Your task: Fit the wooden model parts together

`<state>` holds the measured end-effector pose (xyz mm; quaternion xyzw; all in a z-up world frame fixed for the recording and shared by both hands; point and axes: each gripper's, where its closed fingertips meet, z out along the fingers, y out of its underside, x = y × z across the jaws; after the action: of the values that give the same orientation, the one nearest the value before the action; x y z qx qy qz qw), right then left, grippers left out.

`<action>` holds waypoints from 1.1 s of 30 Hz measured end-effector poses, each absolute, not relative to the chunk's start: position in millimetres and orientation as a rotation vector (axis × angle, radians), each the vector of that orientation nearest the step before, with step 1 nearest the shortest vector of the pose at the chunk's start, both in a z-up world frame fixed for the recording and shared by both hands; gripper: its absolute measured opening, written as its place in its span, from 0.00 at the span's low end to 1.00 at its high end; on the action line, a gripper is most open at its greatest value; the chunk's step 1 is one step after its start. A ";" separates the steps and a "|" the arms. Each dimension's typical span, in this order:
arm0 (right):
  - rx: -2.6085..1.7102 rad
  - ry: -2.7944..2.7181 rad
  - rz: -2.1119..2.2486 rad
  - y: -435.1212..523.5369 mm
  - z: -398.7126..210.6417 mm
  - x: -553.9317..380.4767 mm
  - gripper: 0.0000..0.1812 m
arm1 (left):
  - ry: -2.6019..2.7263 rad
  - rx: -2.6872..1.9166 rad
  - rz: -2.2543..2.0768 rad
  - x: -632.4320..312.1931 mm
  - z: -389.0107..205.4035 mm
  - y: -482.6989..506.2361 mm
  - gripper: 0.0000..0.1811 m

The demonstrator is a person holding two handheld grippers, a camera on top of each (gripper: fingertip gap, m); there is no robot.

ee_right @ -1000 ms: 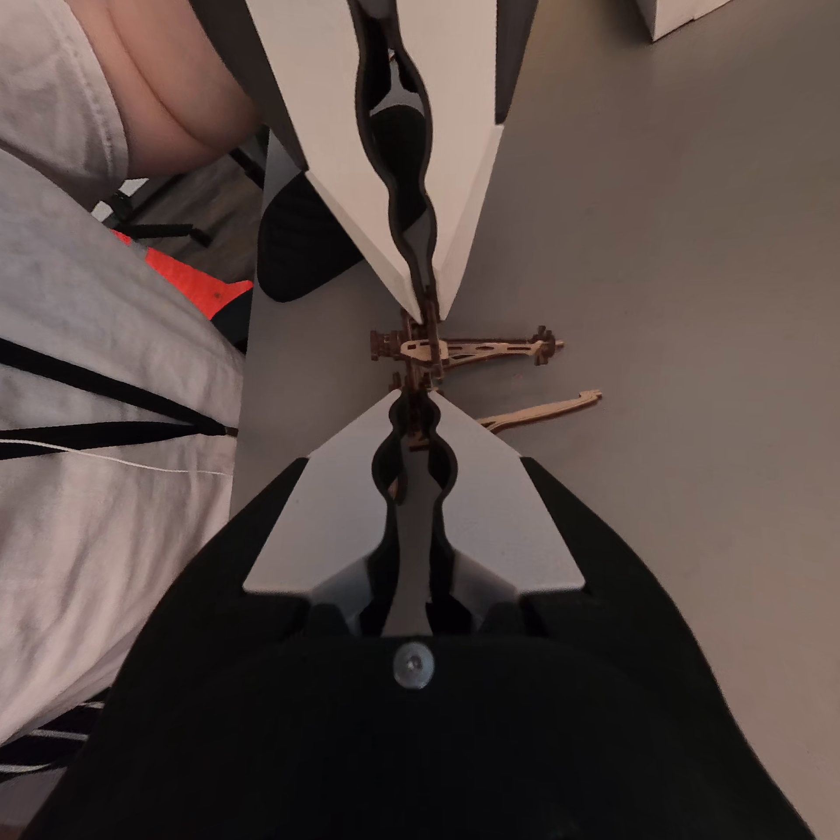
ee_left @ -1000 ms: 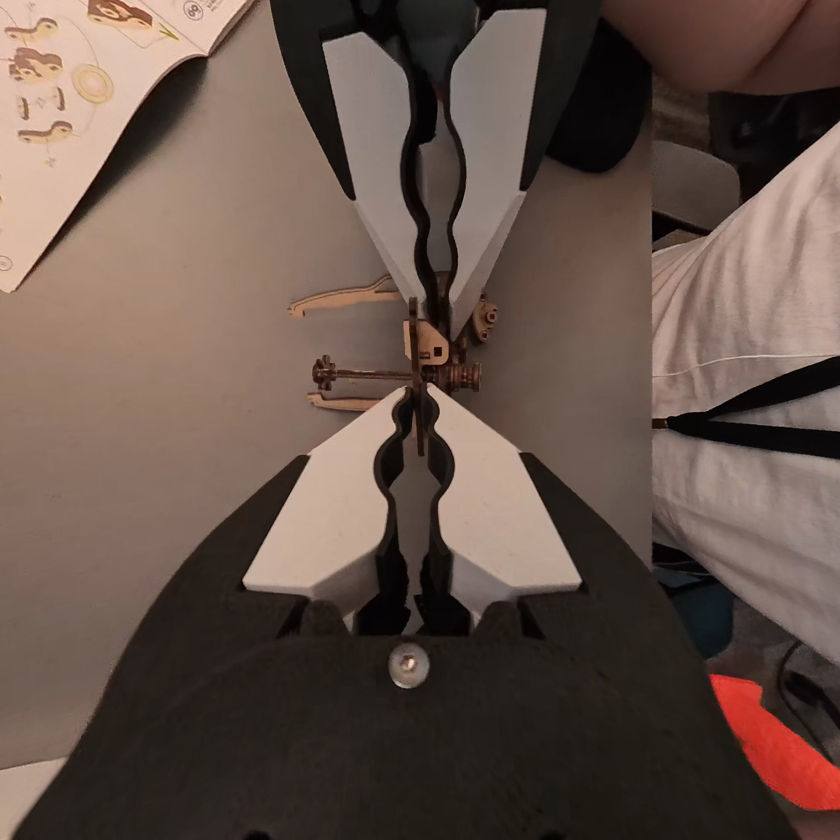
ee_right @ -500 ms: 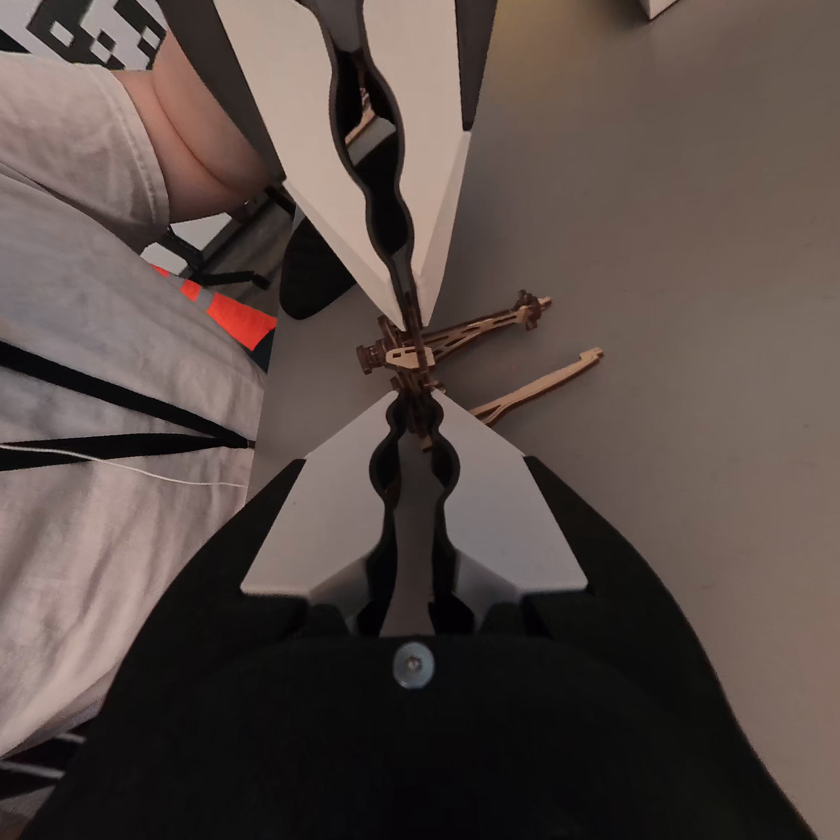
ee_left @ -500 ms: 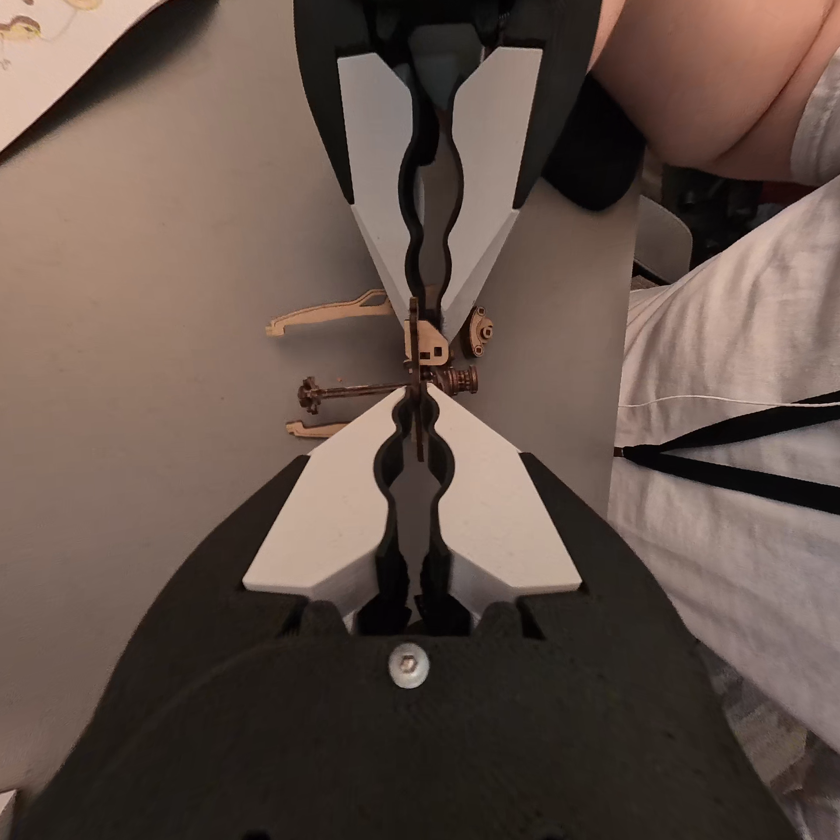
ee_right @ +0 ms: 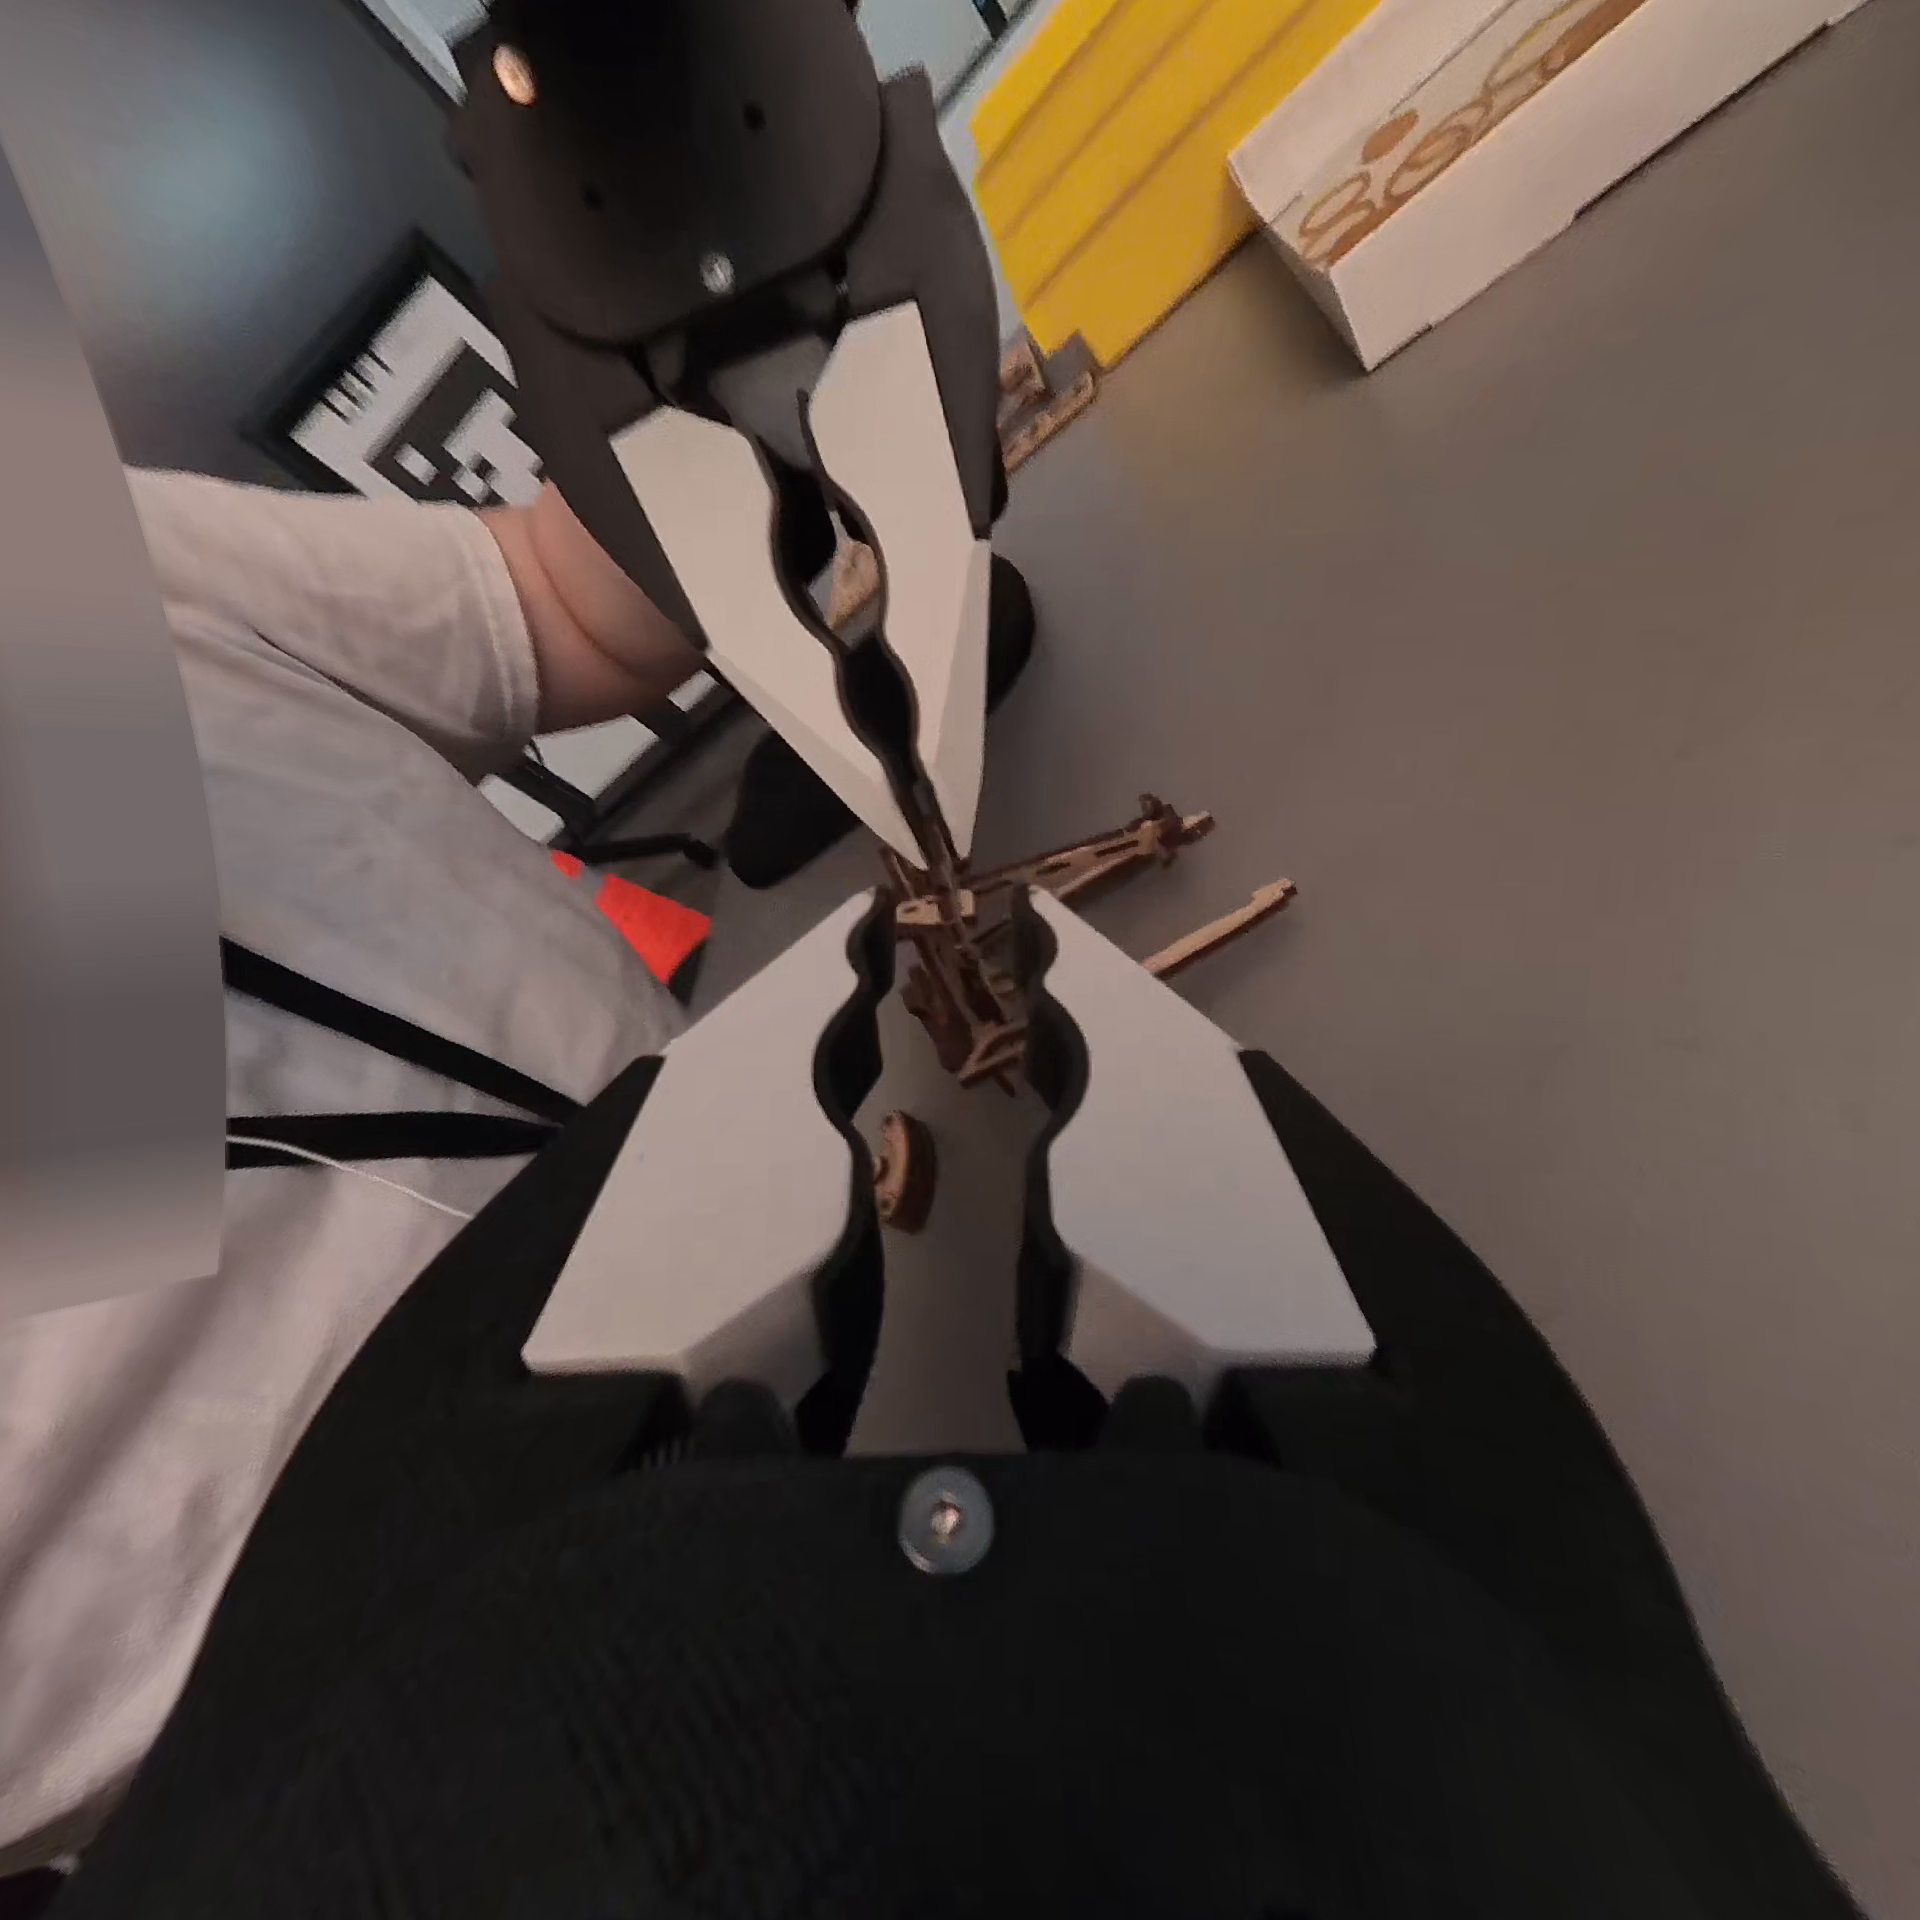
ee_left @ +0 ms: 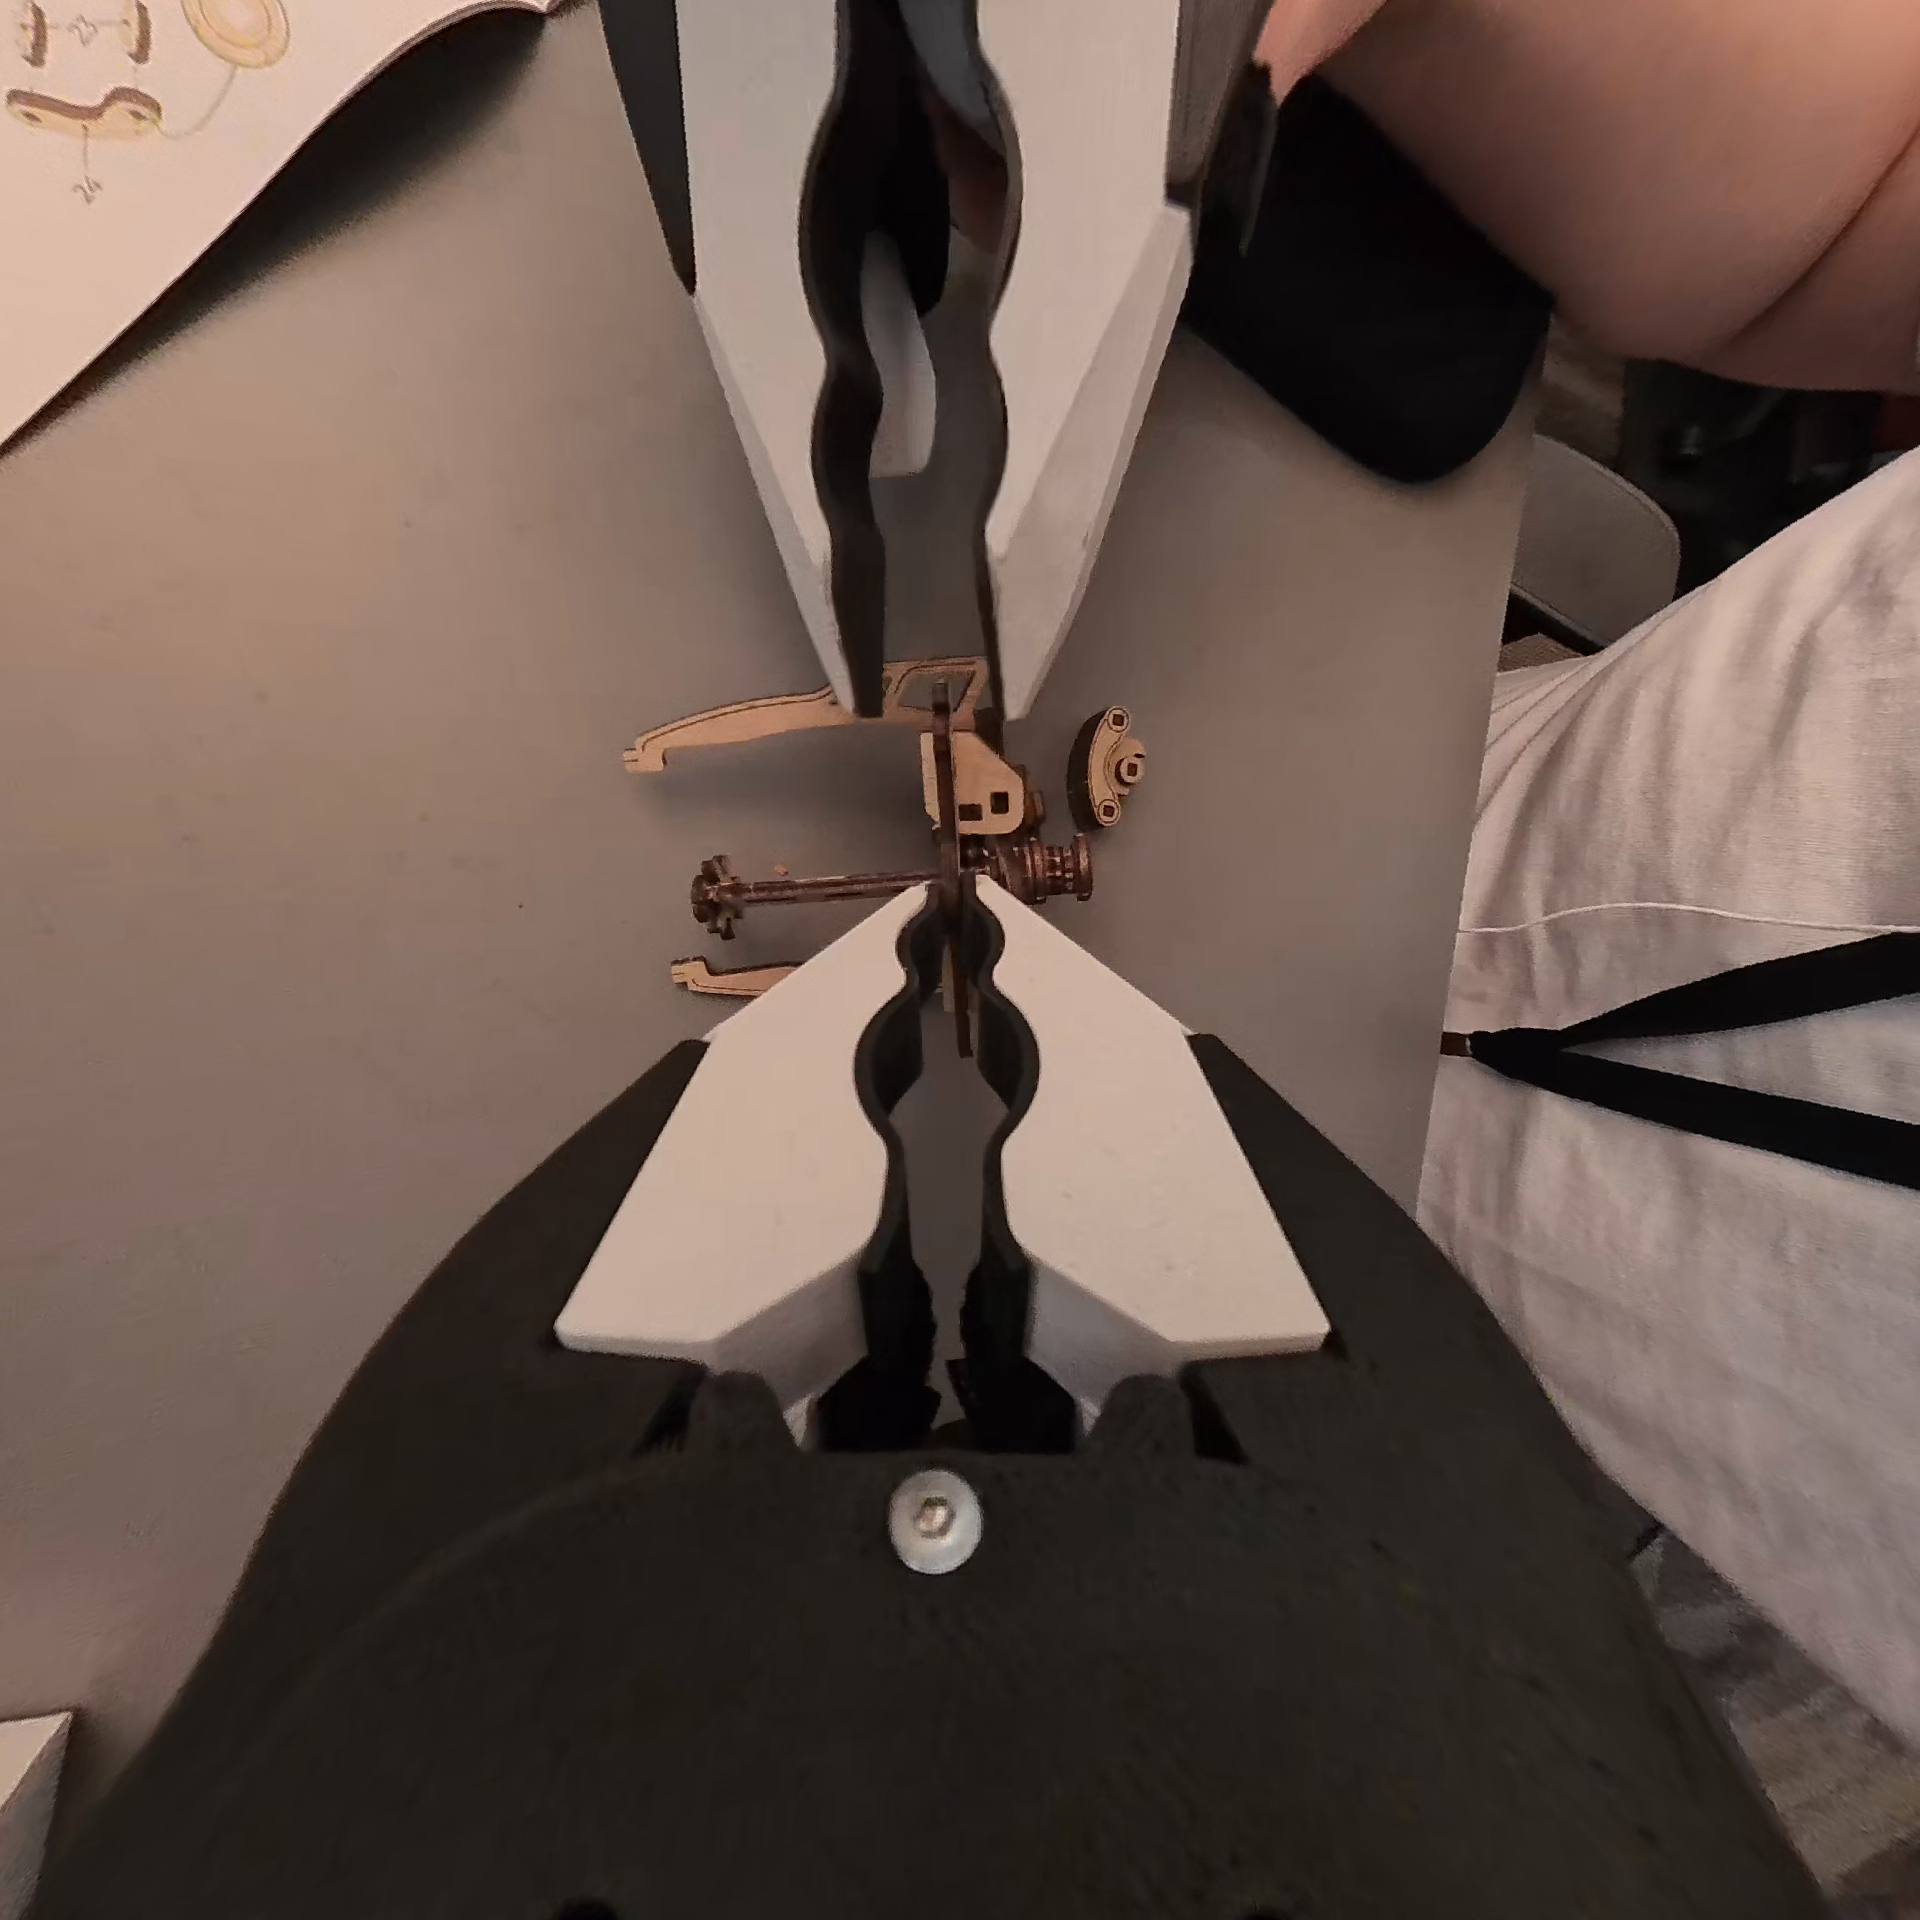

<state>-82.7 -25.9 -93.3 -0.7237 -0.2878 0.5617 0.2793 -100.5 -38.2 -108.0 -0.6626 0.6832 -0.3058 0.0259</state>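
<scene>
At frame centre our left gripper (ee_left: 954,914) pinches the wooden model (ee_left: 966,831) by its thin plate. Beyond it, our right gripper (ee_left: 920,696) hangs spread just above. Next we judge another part must be fetched.

Light is dim, warm and diffuse in both wrist views; no hard glare anywhere. The grey tabletop (ee_left: 312,727) reads evenly lit, with only a soft shadow under the instruction booklet (ee_left: 125,187) far left of the claw. White fingers (ee_left: 790,1143) of the left gripper (ee_left: 951,904) show muted, slightly pink tone. Wide-angle distortion bends the table edge right of the claw. In the right wrist view the yellow box (ee_right: 1101,197) and white box (ee_right: 1507,177) beyond the claw are soft, the far gripper smeared by motion blur. A grey mosaic patch covers the left margin.
</scene>
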 end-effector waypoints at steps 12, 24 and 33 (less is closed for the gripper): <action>-1.908 -0.919 1.428 -33.2 -95.2 -89.3 0.01 | 2.083 -1.984 -0.938 -101.9 -94.2 -26.4 0.10; -1.804 -0.964 1.324 -29.4 -87.7 -84.4 0.01 | 2.195 -1.932 -1.106 -79.4 -99.7 -39.8 0.00; -1.798 -0.972 0.609 -39.2 -70.1 -18.9 0.00 | 1.931 -1.900 -1.211 -95.5 -65.2 -24.9 0.00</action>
<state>-18.9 -39.2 -70.1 -0.7382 -0.3991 0.2499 0.4831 -95.5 -24.9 -65.2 -0.6379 0.6484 -0.4064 0.0869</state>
